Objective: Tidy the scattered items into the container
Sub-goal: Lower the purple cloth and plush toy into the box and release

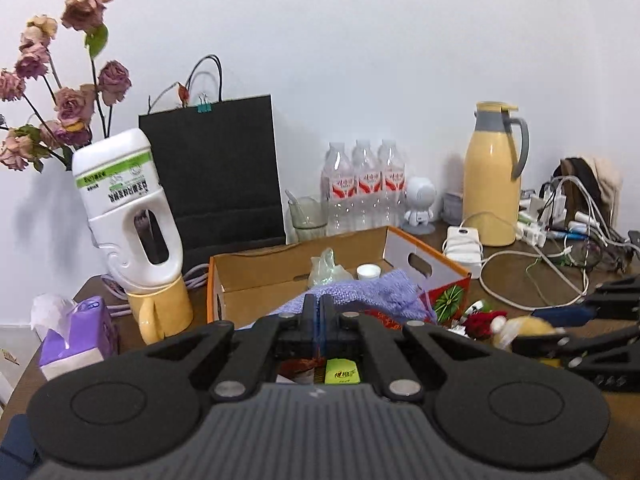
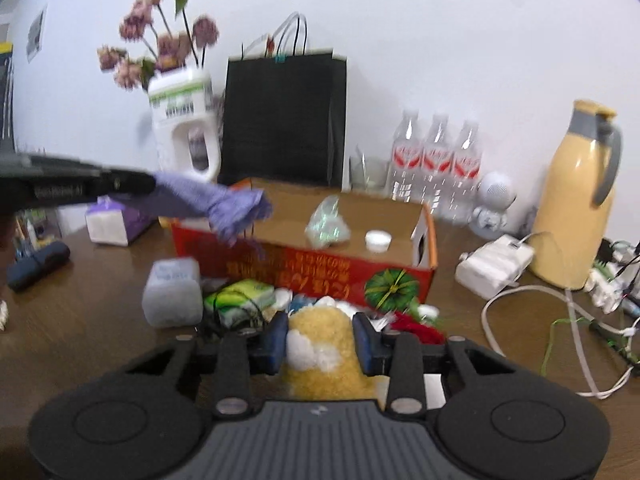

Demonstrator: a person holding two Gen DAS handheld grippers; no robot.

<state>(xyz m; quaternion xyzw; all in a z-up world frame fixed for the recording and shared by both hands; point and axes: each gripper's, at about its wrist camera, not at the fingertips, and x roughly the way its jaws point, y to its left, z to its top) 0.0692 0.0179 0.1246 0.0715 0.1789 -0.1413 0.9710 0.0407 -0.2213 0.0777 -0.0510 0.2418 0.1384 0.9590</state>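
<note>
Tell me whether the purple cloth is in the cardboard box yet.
Not yet: the purple cloth hangs from the left gripper, its jaws shut on it, over the cardboard box.

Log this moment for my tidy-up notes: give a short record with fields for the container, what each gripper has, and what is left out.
container: cardboard box, open, on the table
in box: white cap, clear plastic bag
left gripper: shut on purple cloth, held at the box's near left corner
right gripper: closed on yellow plush toy
left out: green packet, pale block, red item
</note>
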